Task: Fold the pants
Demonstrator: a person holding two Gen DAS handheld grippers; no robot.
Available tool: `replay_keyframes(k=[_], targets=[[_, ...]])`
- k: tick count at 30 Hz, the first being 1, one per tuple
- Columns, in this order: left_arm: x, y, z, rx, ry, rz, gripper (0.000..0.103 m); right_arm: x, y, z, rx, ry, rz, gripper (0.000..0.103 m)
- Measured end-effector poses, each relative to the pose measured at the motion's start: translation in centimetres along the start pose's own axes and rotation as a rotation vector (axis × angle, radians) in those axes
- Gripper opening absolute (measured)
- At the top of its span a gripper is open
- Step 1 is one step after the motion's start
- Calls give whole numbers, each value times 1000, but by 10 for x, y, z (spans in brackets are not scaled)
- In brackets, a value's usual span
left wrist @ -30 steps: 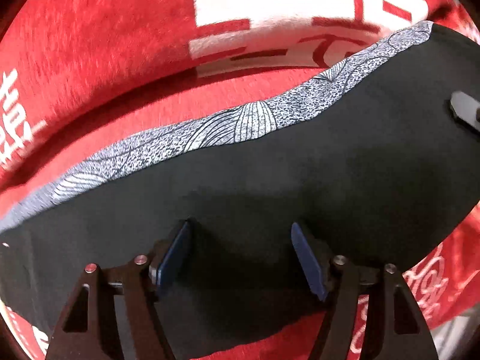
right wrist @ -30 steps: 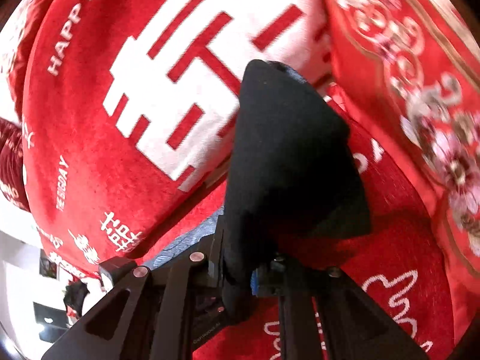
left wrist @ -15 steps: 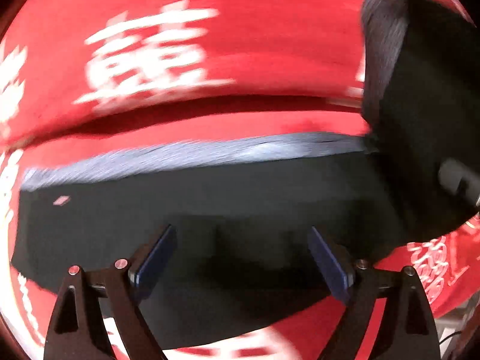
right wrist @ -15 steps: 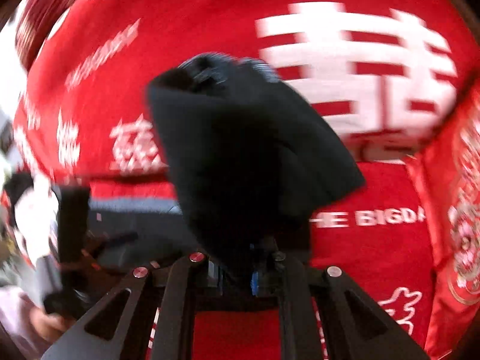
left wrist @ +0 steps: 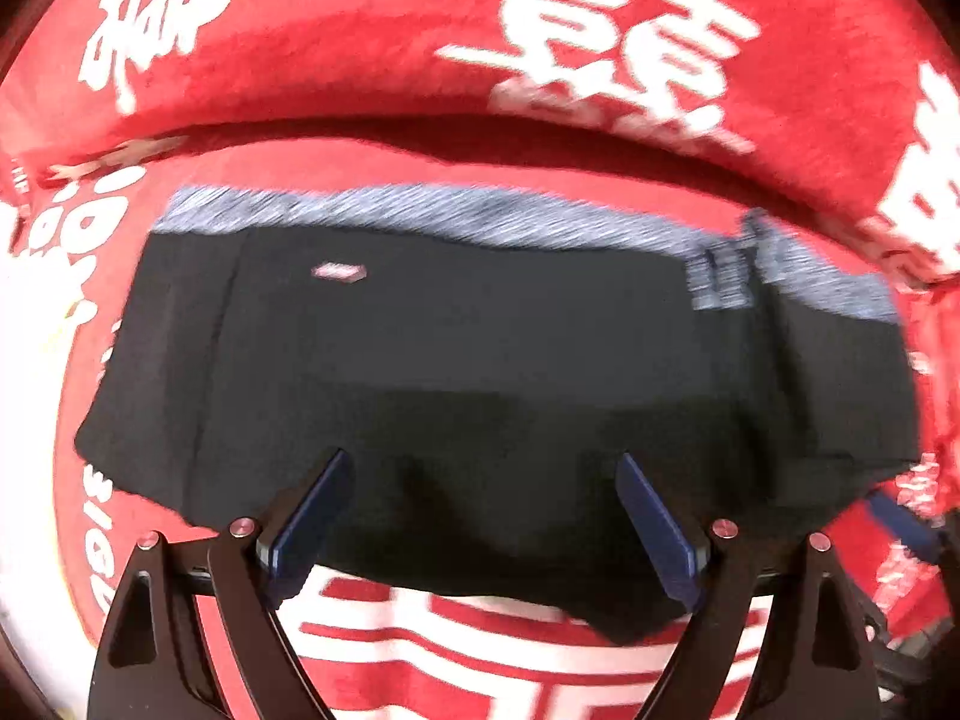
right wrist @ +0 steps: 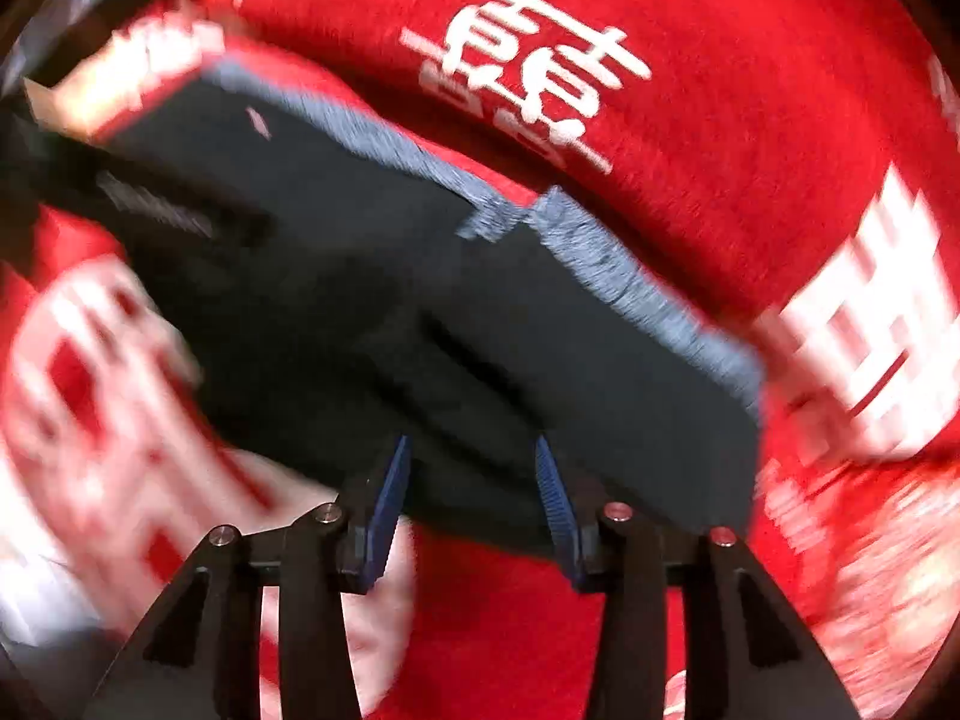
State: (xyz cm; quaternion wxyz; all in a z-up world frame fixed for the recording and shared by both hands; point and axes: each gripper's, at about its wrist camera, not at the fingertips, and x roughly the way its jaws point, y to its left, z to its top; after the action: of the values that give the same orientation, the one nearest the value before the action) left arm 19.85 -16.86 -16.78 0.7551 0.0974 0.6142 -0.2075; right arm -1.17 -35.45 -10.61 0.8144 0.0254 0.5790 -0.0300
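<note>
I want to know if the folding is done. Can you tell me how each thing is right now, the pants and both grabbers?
Black fabric pants with a grey patterned waistband: lying flat on the red blanket, one end folded over, held by nothing.
Left hand-held gripper: open, empty, above the pants.
Right hand-held gripper: open after just opening, nothing between its blue pads.
Red fuzzy blanket with white characters: spread under the pants.

Red plush bedspread (left wrist: 372,168) with white characters, matching red cushion (right wrist: 750,138)
</note>
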Motion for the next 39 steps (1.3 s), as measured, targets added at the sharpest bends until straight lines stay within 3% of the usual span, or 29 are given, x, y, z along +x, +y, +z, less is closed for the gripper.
replay_keyframes(k=[1,3,6,8,13,14,17,18,19,21,24,27,29,30,31,32,34,36,39], targets=[[-4,-7,2,14,-5,-38,90,-5,-29,0,176,-2,156,47],[-10,-23,6,52,-11,-115,90,5,-66,-4,483,-3,384,47],[-11,-49,12,82,9,-215,90,34,-100,-20,824,27,571,47],[-12,-70,14,99,22,-253,90,48,-114,-32,951,39,617,47],[6,-99,20,132,79,-264,88,54,-123,-53,1106,8,657,47],[11,-101,23,128,84,-266,84,56,-126,-57,1143,-1,667,47],[26,-109,26,123,119,-286,55,76,-139,-60,1296,-20,724,44],[29,-112,25,125,129,-277,47,84,-140,-61,1334,-14,748,19],[28,-114,23,133,129,-259,47,90,-143,-61,1354,10,762,3],[19,-116,20,140,112,-251,47,88,-142,-58,1337,15,774,4],[-3,-116,6,179,61,-229,47,63,-134,-49,1206,18,777,4],[-2,-112,-10,193,41,-140,47,62,-119,-46,1105,87,712,4],[10,-104,-14,172,53,-81,57,79,-113,-40,1047,126,642,4],[13,-102,-14,153,47,-54,72,88,-111,-35,1014,135,621,4],[11,-97,-12,125,28,-29,78,91,-111,-27,989,137,619,4],[8,-95,-11,113,18,-37,78,89,-110,-22,965,139,612,6],[1,-91,-7,104,7,-40,78,80,-103,-6,839,155,594,16],[-6,-91,-5,114,6,-34,79,59,-95,6,705,155,576,39],[-24,-101,3,152,-28,-31,78,21,-103,13,593,71,509,46]])
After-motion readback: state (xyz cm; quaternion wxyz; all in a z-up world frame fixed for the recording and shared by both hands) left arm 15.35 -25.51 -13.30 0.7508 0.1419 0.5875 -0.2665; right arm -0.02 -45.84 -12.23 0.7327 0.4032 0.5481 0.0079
